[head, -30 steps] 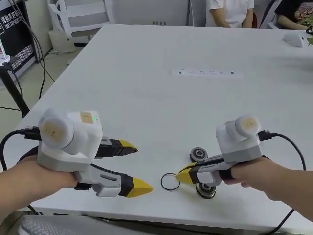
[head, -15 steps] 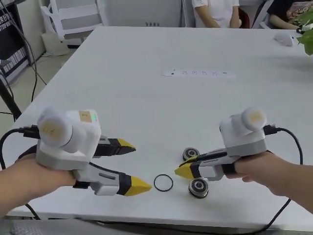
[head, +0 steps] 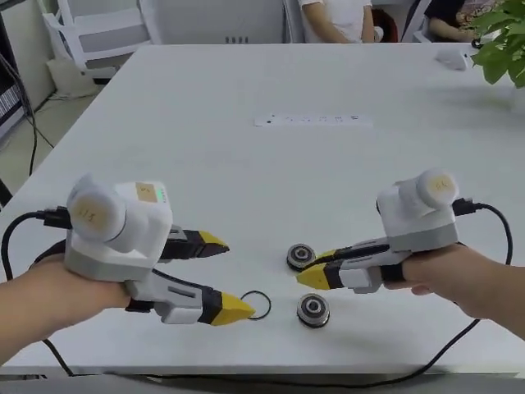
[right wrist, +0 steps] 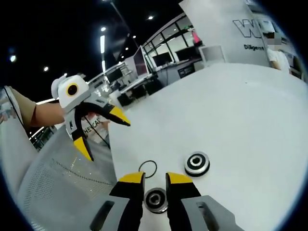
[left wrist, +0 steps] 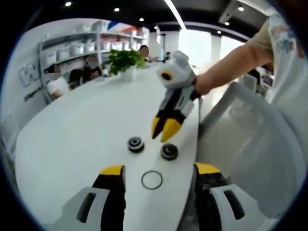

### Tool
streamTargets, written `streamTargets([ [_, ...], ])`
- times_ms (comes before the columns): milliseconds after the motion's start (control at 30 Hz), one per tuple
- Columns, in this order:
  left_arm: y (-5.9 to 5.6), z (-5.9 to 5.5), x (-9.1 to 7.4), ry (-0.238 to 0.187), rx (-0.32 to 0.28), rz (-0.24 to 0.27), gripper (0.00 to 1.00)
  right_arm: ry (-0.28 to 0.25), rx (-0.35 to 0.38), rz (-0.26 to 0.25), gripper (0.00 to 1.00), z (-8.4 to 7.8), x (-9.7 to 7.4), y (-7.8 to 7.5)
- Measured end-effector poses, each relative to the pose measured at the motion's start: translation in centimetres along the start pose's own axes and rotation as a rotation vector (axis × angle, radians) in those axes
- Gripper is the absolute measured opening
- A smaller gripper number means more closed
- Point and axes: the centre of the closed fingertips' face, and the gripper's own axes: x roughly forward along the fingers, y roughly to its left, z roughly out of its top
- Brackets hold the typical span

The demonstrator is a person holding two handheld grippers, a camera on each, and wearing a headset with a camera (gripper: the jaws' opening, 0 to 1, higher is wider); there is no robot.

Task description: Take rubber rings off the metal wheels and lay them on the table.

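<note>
Rubber ring [head: 268, 302], thin, black and loose, is seen lying flat on the large white table [head: 246, 164], close to its near edge. The left gripper [head: 225, 275], white and grey with yellow-tipped black jaws, is held low over that edge. Its jaws are spread wide and nothing is gripped. In the left gripper view the ring [left wrist: 142, 180] is framed between them, just ahead of the tips. The right gripper [head: 310, 276], of the same make, is held above the table and pointed toward the left one. Its jaws are parted by a narrow gap only, and nothing is clamped. Two small round metal wheels with dark rims are set near its tips: the farther wheel [head: 301, 255] just beyond them, the nearer wheel [head: 312, 309] on the near side. In the right gripper view the nearer wheel [right wrist: 155, 199] is seen through the gap between the jaws. The ring is found just left of the nearer wheel, apart from it.
</note>
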Motion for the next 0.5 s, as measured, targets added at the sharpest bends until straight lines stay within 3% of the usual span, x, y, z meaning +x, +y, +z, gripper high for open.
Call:
streamTargets([
  [500, 0.0, 0.5, 2.6, 0.020, 0.023, -0.032, 0.55, 0.003, -0.007, -0.003, 0.15, -1.4, -1.6, -0.7],
])
